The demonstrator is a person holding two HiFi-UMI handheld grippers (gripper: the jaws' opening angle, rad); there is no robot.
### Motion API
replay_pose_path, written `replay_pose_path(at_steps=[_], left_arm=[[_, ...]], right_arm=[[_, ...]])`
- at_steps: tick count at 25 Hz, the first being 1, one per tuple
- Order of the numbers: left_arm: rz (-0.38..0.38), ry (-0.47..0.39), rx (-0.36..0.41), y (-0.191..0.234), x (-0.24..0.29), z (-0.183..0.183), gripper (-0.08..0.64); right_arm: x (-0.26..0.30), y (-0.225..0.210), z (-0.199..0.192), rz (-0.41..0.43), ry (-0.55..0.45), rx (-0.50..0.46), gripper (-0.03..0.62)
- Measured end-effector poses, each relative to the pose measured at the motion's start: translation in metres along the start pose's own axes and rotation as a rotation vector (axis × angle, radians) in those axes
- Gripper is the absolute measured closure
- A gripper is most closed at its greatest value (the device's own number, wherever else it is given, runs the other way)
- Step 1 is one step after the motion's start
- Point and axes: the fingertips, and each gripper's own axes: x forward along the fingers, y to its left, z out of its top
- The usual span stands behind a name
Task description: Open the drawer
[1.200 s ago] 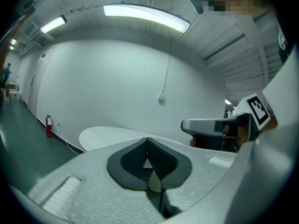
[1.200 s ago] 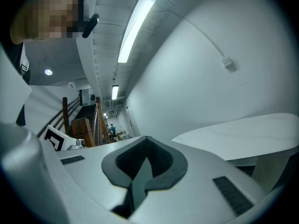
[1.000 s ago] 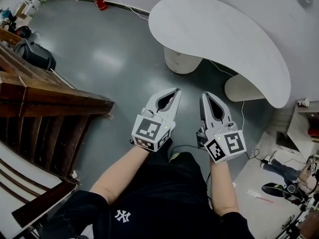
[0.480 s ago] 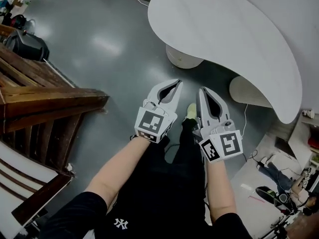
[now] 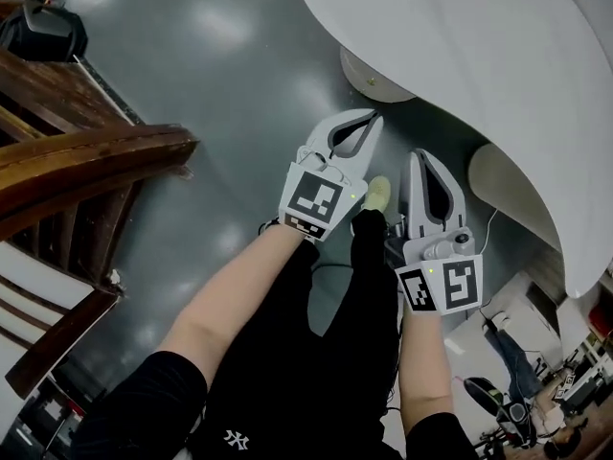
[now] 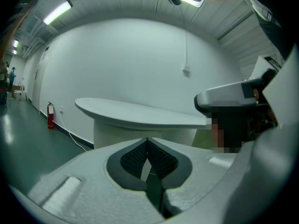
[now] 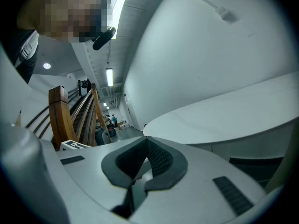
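Plainly, both tools are held out low over the grey floor, side by side and near each other, both aimed toward the white table. The left gripper is clenched on nothing: in its own view the ribbed pads meet at the tips, with only the table showing beyond them, well apart. The right gripper is likewise closed and empty, its pads together in the right gripper view, the table's curved edge ahead of it. Each carries its marker cube at the wrist end. As for the drawer, the only likely front I can make out is on the rounded white pedestal under the table's near edge, where a small pale knob shows; it looks closed, and neither gripper touches it. The left gripper's tip lies nearer to it than the right's. A pale shoe sits on the floor between the two grippers. To the person's left runs a dark wooden railing, with a black bag on the floor beyond it. In the left gripper view a red fire extinguisher stands against the far wall, left of the table.
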Motion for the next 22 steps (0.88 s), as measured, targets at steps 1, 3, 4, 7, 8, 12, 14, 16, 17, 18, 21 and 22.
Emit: replay_pose_path(at_steps=[1,3,4,7,8,12,14,16,17,18,21,22], left_arm=[[0.007,-0.005,-0.001,0.004,0.008,-0.01,0.555],[0.021,-0.014,0.0,0.012,0.023,-0.028,0.555],[0.027,-0.017,0.001,0.016,0.031,-0.036,0.555],[0.047,-0.031,0.006,0.034,0.051,-0.057,0.552],[0.054,-0.035,0.007,0.04,0.057,-0.063,0.547],[0.072,-0.04,0.021,0.059,0.084,-0.084,0.469],[0.077,-0.036,0.035,0.065,0.097,-0.093,0.454],[0.086,-0.032,0.04,0.071,0.107,-0.099,0.448],[0.092,-0.032,0.039,0.074,0.112,-0.101,0.445],[0.097,-0.033,0.038,0.076,0.116,-0.102,0.443],[0.097,-0.037,0.047,0.078,0.128,-0.104,0.443],[0.095,-0.036,0.052,0.077,0.132,-0.104,0.443]], right_arm=[[0.004,-0.005,-0.011,0.001,0.002,0.0,0.577],[0.011,-0.014,-0.029,0.004,0.006,-0.002,0.577],[0.015,-0.018,-0.037,0.005,0.007,-0.001,0.577],[0.029,-0.024,-0.058,0.012,0.006,0.005,0.577],[0.033,-0.026,-0.063,0.015,0.005,0.005,0.578],[0.049,-0.037,-0.082,0.026,0.003,-0.001,0.577],[0.054,-0.042,-0.088,0.028,0.003,-0.001,0.577],[0.058,-0.046,-0.091,0.029,0.004,-0.003,0.577],[0.06,-0.048,-0.092,0.031,0.004,-0.004,0.578],[0.061,-0.05,-0.092,0.032,0.004,-0.005,0.577],[0.065,-0.058,-0.093,0.034,0.001,-0.006,0.577],[0.065,-0.061,-0.093,0.033,0.001,-0.005,0.577]])
